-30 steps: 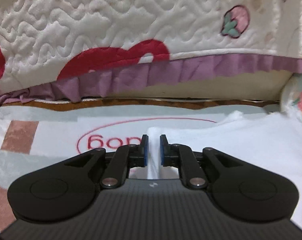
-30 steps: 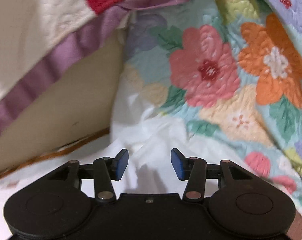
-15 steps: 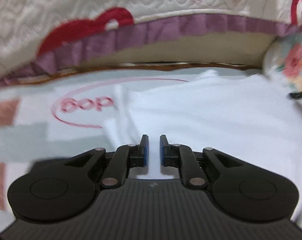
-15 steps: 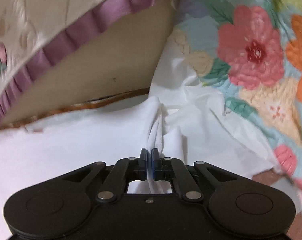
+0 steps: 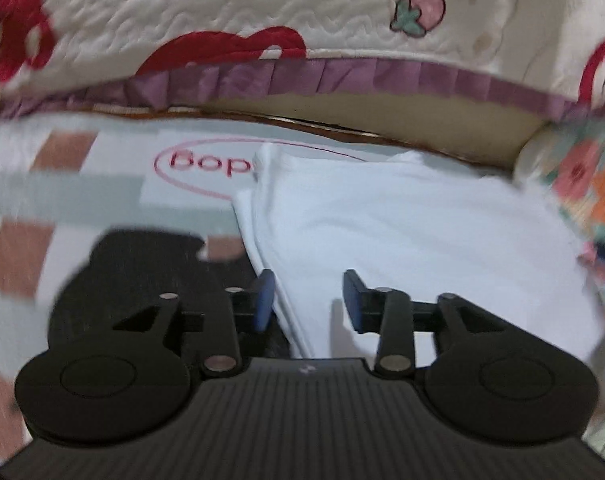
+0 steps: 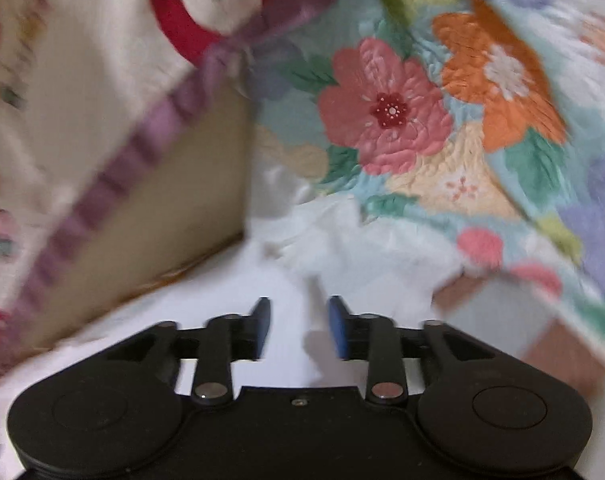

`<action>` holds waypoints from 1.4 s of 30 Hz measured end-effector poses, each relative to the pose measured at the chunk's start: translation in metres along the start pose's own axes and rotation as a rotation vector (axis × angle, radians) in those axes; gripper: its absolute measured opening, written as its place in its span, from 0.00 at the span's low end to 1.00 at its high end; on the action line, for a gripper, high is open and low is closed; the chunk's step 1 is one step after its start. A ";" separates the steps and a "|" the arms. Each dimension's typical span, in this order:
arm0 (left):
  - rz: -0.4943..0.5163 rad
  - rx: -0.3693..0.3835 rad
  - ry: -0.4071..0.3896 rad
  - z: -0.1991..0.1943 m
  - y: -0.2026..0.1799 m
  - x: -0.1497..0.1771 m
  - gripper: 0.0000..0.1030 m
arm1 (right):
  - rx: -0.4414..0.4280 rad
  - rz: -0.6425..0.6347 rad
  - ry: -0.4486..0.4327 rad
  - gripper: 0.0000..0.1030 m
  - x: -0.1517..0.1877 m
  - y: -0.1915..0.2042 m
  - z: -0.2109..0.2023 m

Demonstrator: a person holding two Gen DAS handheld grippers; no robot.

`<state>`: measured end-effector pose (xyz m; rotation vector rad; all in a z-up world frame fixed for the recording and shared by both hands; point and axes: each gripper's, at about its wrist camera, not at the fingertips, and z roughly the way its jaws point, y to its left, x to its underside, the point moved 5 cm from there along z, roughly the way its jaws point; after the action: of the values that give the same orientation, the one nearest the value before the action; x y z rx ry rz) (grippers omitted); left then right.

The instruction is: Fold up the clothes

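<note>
A white garment (image 5: pixel 402 224) lies folded on a checked mat (image 5: pixel 62 196), its left folded edge running toward me. My left gripper (image 5: pixel 308 300) is open and empty, just above that edge near the garment's near corner. In the right wrist view the same white garment (image 6: pixel 286 280) lies flat, with a bunched part (image 6: pixel 358 240) against the floral quilt. My right gripper (image 6: pixel 298 326) is open and empty over the flat cloth.
A cream quilt with red shapes and a purple ruffle (image 5: pixel 342 76) hangs along the back over a beige base (image 5: pixel 382 116). A floral quilt (image 6: pixel 442 120) rises at the right. The mat bears a red "Bop" oval print (image 5: pixel 206 164).
Both grippers opened: the left was nearly shut, and the right was shut on a fold of the white garment and let it go. The garment now lies flatter.
</note>
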<state>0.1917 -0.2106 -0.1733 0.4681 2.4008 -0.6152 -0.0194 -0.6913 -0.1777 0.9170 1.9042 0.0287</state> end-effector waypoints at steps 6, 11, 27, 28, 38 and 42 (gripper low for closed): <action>-0.079 0.008 0.043 -0.017 -0.003 0.027 0.47 | -0.112 0.159 0.041 0.58 0.093 0.007 -0.073; -0.155 0.043 0.079 -0.023 -0.006 0.048 0.49 | -0.086 0.051 0.096 0.58 0.112 0.015 -0.075; 0.126 -0.254 0.128 -0.021 -0.034 0.084 0.07 | -0.089 0.177 0.099 0.58 0.140 0.014 -0.088; 0.103 -0.257 0.128 -0.023 -0.029 0.083 0.07 | -0.073 0.180 0.099 0.59 0.139 0.008 -0.090; 0.058 -0.296 0.152 -0.015 -0.019 0.083 0.05 | -0.051 0.366 0.128 0.42 0.123 -0.052 -0.091; 0.078 -0.312 0.148 -0.013 -0.022 0.084 0.06 | -0.030 0.440 0.109 0.43 0.115 -0.059 -0.080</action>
<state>0.1122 -0.2067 -0.2108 0.4821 2.5443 -0.1697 -0.1425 -0.6363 -0.2472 1.3192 1.7595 0.3744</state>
